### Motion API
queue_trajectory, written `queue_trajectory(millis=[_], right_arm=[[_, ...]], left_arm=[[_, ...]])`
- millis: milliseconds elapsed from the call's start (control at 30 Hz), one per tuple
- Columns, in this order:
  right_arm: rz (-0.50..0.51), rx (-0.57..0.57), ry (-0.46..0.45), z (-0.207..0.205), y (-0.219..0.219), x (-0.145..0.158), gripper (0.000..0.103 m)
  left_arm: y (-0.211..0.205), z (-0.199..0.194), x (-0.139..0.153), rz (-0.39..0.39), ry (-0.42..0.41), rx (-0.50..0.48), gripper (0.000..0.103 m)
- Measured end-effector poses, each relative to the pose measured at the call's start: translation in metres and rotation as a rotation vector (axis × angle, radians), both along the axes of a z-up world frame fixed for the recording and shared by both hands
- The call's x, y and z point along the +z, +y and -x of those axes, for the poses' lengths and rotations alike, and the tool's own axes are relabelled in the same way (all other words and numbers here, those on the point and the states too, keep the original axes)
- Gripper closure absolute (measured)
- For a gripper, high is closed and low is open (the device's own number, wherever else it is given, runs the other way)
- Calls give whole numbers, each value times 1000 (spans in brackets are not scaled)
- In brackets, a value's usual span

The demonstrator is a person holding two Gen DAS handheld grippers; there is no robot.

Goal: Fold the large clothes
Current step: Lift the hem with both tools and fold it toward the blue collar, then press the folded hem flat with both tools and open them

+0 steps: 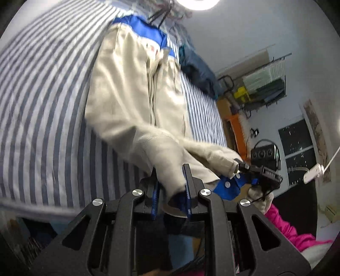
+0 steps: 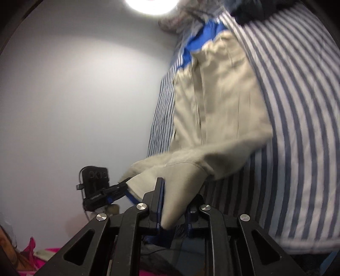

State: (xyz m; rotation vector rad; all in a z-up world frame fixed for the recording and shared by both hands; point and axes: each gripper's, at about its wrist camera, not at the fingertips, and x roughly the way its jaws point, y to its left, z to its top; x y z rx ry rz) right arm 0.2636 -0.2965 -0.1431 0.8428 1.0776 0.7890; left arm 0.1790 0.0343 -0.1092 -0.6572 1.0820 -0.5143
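A large beige garment with blue trim (image 1: pixel 131 91) lies stretched along the blue-and-white striped bed (image 1: pixel 42 95). My left gripper (image 1: pixel 171 176) is shut on its near beige edge and holds it lifted off the bed. My right gripper (image 2: pixel 178 195) is shut on the same near edge, which bunches between its fingers; the garment (image 2: pixel 218 102) runs away from it over the striped bed (image 2: pixel 301 127). Each gripper shows in the other's view: the right one (image 1: pixel 244 166) at the right, the left one (image 2: pixel 125 186) at the left, both pinching the hem.
A dark blue pillow or bundle (image 1: pixel 197 68) lies on the bed's far side. A wooden desk and wire shelf (image 1: pixel 261 82) stand against the wall. Pink fabric (image 1: pixel 284 229) lies low at right. A bright ceiling lamp (image 2: pixel 152 5) shines above.
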Motion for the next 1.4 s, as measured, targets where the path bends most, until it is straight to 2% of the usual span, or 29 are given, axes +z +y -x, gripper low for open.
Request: queue_trajectory(millis=[200,400,467,600,733,867,900,967,1000,1033,1067,1100,1200,1267,1333,1400], right_arm=[[124,-44,-27,-51,17,13,88],[221,-76,8,-104,35,-4,88],[251,-77,27,-118,41,-11,88],[281,-85,62,-138,45,-28,88],[265,-104,107,-151,47,-46,88],[238,-100,139,-158,45,-54,83],[220,-100,149,-158,43,-55,82],[176,-103,167,-160,38,-56,69],[156,-108,170,-160,34,-54,63],[141,-119,166,-161,30,-52,46],[132,-139,156,-161,24,-47,30],[121,-162,140,-160,17,-41,27],[90,-172,92,-158,3,-26,29],[141,-150,40,-154,0,-16,32],[260,-106,-30,-145,3,-11,33],[321,-53,-36,-135,5,-19,34]], left_arm=[[5,-58,5,-24,-8,54,86],[3,-108,-11,-63,26,124,86],[7,-122,-24,-42,63,159,86],[13,-141,-45,-28,113,193,86],[9,-156,-52,-89,107,187,85],[9,-163,-58,-98,119,200,83],[10,-165,-59,-99,119,202,82],[12,-169,-58,-94,117,207,77],[14,-169,-56,-88,114,212,70],[16,-169,-53,-81,105,225,58],[19,-169,-50,-75,97,236,52],[23,-169,-46,-68,88,253,43],[36,-168,-31,-85,41,296,40],[42,-166,-28,-108,17,287,40],[48,-163,-36,-132,26,270,40],[50,-158,-51,-129,58,228,40]])
